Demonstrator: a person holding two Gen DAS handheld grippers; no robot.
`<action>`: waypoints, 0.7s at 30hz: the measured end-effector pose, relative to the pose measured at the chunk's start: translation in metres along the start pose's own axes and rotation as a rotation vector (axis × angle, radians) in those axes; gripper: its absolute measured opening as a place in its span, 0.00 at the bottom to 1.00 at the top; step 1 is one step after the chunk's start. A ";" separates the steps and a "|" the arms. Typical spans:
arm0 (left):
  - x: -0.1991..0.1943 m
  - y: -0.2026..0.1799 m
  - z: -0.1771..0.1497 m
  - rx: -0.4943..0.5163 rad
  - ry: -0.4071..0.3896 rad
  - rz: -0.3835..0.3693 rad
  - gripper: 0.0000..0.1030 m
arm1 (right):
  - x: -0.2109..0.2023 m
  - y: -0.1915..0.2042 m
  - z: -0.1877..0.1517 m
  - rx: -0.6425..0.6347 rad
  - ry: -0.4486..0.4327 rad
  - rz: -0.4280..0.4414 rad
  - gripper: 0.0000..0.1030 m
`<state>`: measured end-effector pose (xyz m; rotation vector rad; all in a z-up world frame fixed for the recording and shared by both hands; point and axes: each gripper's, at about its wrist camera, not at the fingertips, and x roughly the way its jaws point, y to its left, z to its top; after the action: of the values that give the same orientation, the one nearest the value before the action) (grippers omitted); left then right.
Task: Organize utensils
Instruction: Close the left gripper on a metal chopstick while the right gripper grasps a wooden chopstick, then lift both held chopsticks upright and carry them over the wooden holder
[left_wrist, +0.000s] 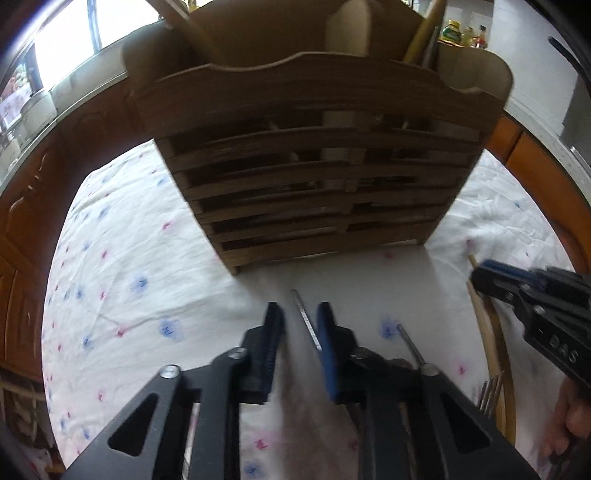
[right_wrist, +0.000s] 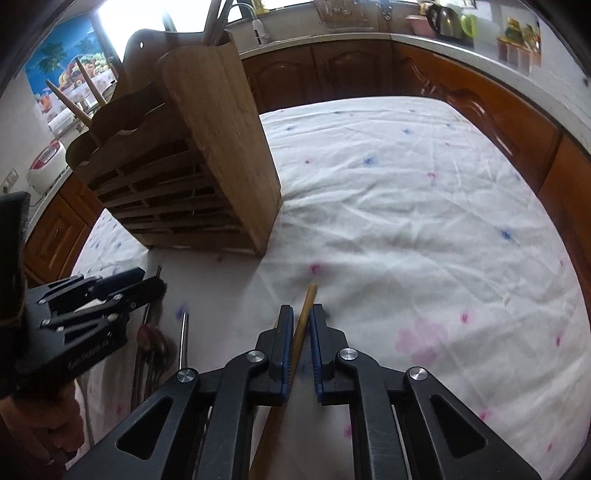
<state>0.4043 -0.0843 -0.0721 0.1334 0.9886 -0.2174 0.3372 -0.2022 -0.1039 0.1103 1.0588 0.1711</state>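
A slatted wooden utensil holder (left_wrist: 314, 177) (right_wrist: 218, 147) stands on the flowered white cloth, just beyond both grippers. My left gripper (left_wrist: 300, 317) points down at the cloth with a thin metal utensil handle (left_wrist: 301, 310) between its fingers. The handle leans on the right pad and a gap shows at the left pad. In the right wrist view my right gripper (right_wrist: 303, 314) is shut on a wooden chopstick (right_wrist: 308, 299), whose tip sticks out past the fingertips. Each gripper shows in the other's view: the right gripper (left_wrist: 480, 275) and the left gripper (right_wrist: 147, 278).
Loose utensils lie between the grippers: a metal rod (left_wrist: 410, 343) (right_wrist: 183, 339), fork tines (left_wrist: 491, 395) and a curved wooden piece (left_wrist: 498, 332). Wooden spoons and sticks (right_wrist: 85, 92) stand in the holder. Brown cabinets (right_wrist: 351, 70) ring the table. Open cloth (right_wrist: 424, 221) stretches right.
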 end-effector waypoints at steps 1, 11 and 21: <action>0.000 -0.001 -0.001 0.000 -0.004 0.000 0.09 | 0.002 0.001 0.002 -0.005 -0.001 0.000 0.08; -0.013 0.011 -0.009 -0.060 -0.036 -0.061 0.00 | -0.013 -0.005 -0.004 0.049 -0.065 0.043 0.05; -0.057 0.026 -0.029 -0.091 -0.081 -0.133 0.00 | -0.077 -0.001 -0.005 0.058 -0.187 0.115 0.04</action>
<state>0.3572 -0.0462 -0.0395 -0.0244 0.9261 -0.2969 0.2960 -0.2180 -0.0408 0.2357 0.8719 0.2295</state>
